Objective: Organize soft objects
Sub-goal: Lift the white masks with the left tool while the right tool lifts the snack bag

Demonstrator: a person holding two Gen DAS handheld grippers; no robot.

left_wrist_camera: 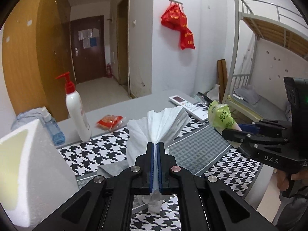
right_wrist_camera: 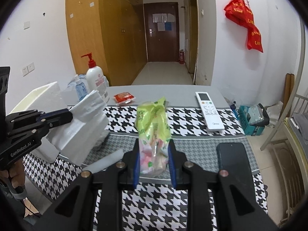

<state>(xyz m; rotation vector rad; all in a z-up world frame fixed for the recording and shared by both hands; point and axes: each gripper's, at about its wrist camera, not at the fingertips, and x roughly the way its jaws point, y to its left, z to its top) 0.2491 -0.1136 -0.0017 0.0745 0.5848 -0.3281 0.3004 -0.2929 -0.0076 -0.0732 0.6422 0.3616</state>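
My left gripper (left_wrist_camera: 156, 146) is shut on a stack of white paper tissues (left_wrist_camera: 159, 123) that fans out above the table; it also shows in the right wrist view (right_wrist_camera: 66, 115) holding the tissues (right_wrist_camera: 82, 123) at the left. My right gripper (right_wrist_camera: 154, 150) is shut on a green plastic packet of soft pastel pieces (right_wrist_camera: 154, 130), held upright above the houndstooth cloth (right_wrist_camera: 192, 117). In the left wrist view the right gripper (left_wrist_camera: 233, 130) holds the green packet (left_wrist_camera: 220, 115) at the right.
A white foam box (left_wrist_camera: 27, 169) stands at the left. A pump bottle (left_wrist_camera: 77, 111), a blue sanitizer bottle (left_wrist_camera: 53, 129) and a red snack packet (left_wrist_camera: 109, 122) sit at the back. A remote (right_wrist_camera: 208, 110) and a phone (right_wrist_camera: 233, 159) lie on the right.
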